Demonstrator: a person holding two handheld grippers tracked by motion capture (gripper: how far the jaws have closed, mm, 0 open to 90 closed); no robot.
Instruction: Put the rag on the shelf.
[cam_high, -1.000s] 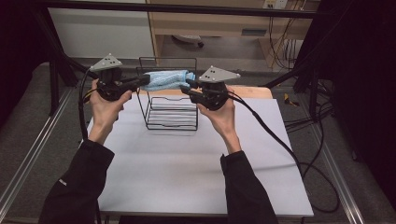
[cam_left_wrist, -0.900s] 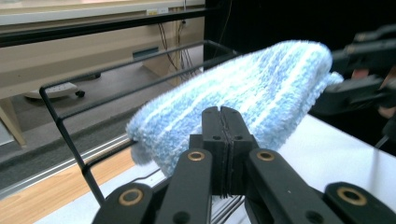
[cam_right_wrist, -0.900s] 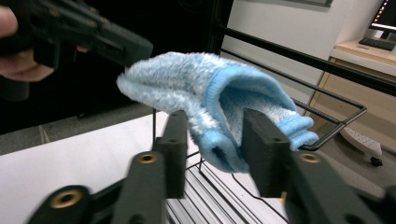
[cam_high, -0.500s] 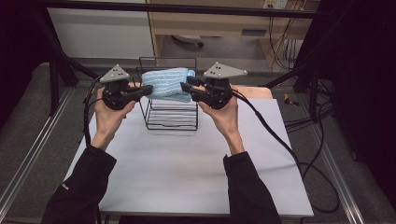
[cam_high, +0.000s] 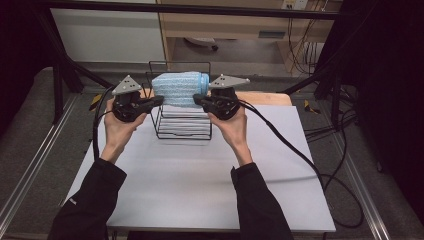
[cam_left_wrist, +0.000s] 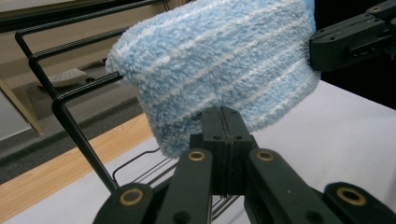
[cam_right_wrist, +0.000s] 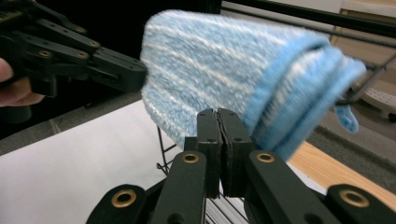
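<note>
Table top (cam_high: 200, 190): white, flat sheet, front half bare.
Wooden strip (cam_high: 265, 98): light wood along the table's far edge.
White panel (cam_high: 105, 35): upright, beyond the table at far left.
Wooden shelf unit (cam_high: 225, 25): beside the panel, behind a black crossbar (cam_high: 200, 9).
Cables (cam_high: 320, 65): dark bundle hanging at far right.
Floor (cam_high: 30, 145): grey, with 1 metal rail (cam_high: 30, 175) running along the table's left side.
</note>
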